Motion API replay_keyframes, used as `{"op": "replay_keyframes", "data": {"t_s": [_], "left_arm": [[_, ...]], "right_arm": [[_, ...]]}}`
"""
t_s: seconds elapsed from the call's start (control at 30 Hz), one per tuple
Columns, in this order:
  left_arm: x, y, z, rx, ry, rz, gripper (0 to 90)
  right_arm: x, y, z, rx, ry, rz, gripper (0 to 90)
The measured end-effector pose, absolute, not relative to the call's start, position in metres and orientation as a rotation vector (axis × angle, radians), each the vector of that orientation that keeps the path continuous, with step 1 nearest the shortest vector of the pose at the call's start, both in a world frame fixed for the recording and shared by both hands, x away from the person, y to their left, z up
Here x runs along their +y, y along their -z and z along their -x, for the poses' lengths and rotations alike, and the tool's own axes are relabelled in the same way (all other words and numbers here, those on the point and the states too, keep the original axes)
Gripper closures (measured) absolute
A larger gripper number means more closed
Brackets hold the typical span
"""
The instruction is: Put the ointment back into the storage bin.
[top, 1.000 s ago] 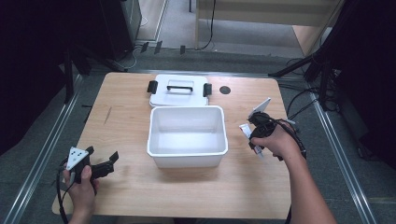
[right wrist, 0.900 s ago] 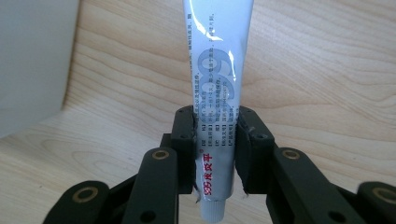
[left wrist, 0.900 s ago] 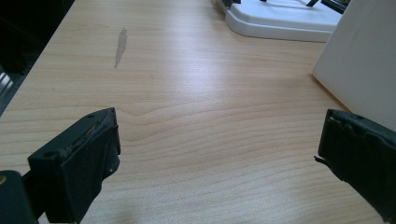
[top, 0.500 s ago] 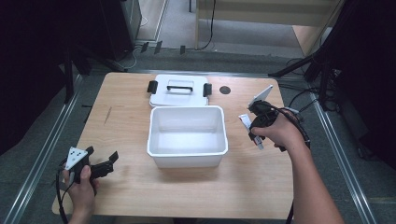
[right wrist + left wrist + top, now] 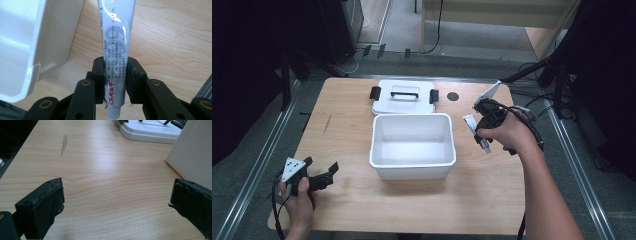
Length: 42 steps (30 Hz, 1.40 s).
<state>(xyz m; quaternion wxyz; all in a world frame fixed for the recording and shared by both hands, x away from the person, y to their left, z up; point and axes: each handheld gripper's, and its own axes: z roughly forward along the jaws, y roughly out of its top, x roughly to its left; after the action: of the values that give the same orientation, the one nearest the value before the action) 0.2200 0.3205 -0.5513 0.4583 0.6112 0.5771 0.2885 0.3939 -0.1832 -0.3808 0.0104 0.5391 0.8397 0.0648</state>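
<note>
Room: dark surroundings, grey floor, and metal rails along both sides of the table (image 5: 347, 115), a light wood-grain top.
Table marks: a small grey smear (image 5: 64, 144) lies on the wood at about 11 o'clock from the left gripper; a dark round hole (image 5: 453, 96) sits at the far edge, at 1 o'clock from the bin.
Bin: a white plastic bin (image 5: 412, 170) stands open at the centre of the table; its inside looks bare.
Lid: the white lid (image 5: 403, 102) with a dark handle and two dark clips lies flat just beyond the bin, at its 12 o'clock, touching or nearly so.
Tube: a grey-white tube (image 5: 117, 50) is off the table, at 3 o'clock from the bin, just beside its right wall.
Writing: large pale digits on the tube read roughly "66", with a red line of Chinese characters near the cap end and fine dark print above; the small print is too fine to read.
Right gripper: the right gripper (image 5: 115, 75) is clamped on the tube near its cap end, the pads pressing both sides; the tube's far end is cut off at the top of the right gripper view.
Left gripper: the left gripper (image 5: 117, 200) rests low at 8 o'clock from the bin, jaws spread wide with nothing between them; the right-hand jaw is cut off by the frame edge.
Hard to make out: in the high view the tube shows as a small pale strip in the person's hand.
</note>
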Motion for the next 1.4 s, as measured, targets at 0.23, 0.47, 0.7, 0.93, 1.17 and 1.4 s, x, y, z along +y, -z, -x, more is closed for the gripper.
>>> {"op": "replay_keyframes", "data": {"t_s": [0.23, 0.47, 0.7, 0.93, 1.17, 1.4], "left_arm": [[0.320, 0.551, -0.220, 1.422, -0.710, -1.505, 0.0], [0.320, 0.552, -0.221, 1.422, -0.707, -1.501, 0.0], [0.320, 0.552, -0.221, 1.419, -0.701, -1.514, 0.0], [0.320, 0.552, -0.222, 1.421, -0.696, -1.515, 0.0], [0.320, 0.551, -0.222, 1.419, -0.694, -1.522, 0.0], [0.320, 0.552, -0.222, 1.418, -0.691, -1.523, 0.0]], "right_arm": [[-0.175, 0.371, -0.395, 2.630, -0.215, -1.665, 72.3], [-0.165, 0.366, -0.395, 2.651, -0.230, -1.634, 72.3], [-0.155, 0.363, -0.394, 2.671, -0.238, -1.591, 72.2], [-0.146, 0.361, -0.393, 2.690, -0.238, -1.572, 72.2], [-0.137, 0.359, -0.392, 2.709, -0.246, -1.546, 72.2], [-0.126, 0.359, -0.392, 2.734, -0.246, -1.517, 72.2]]}}
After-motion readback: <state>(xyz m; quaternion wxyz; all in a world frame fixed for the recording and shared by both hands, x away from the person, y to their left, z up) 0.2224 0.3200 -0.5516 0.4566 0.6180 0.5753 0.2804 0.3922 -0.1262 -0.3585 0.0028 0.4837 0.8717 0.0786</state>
